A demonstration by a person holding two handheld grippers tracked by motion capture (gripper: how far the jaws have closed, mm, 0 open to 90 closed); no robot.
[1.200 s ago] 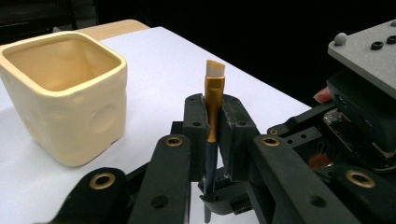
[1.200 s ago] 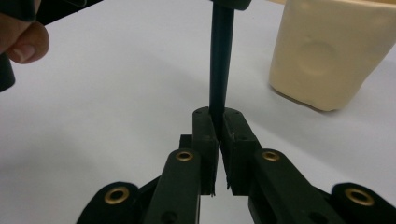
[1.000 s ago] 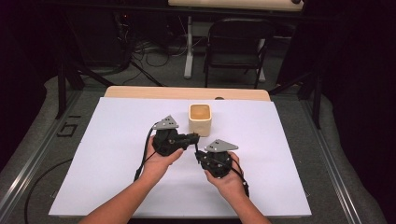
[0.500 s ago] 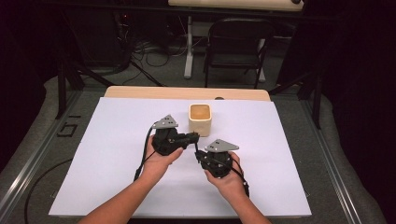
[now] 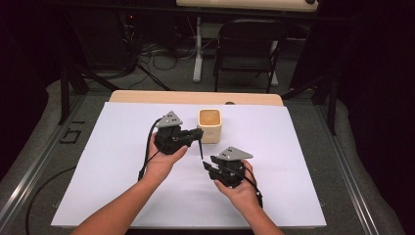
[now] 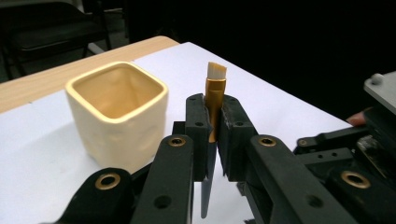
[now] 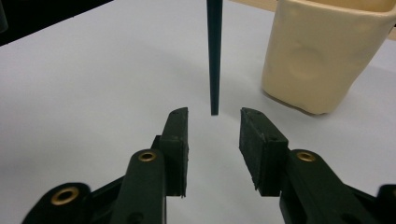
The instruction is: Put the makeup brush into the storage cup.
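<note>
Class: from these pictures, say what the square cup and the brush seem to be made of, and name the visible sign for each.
Square cup: probably glazed ceramic; cream, thick rounded rim, soft dimples, faint sheen.
Brush: pale bristles, likely synthetic or hair; gold band looks like metal, being smooth and shiny; the dark, thin, tapering handle could be painted wood or plastic, the pictures leave that open.

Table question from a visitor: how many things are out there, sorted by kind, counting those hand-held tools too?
Cream square cup: 1
Paintbrush with gold ferrule and dark handle, clamped in the left tool: 1
Hand-held tools, the left one and the right tool, whose jaws have just been opening with nothing between them: 2
White sheet covering the table: 1
Total: 5
</note>
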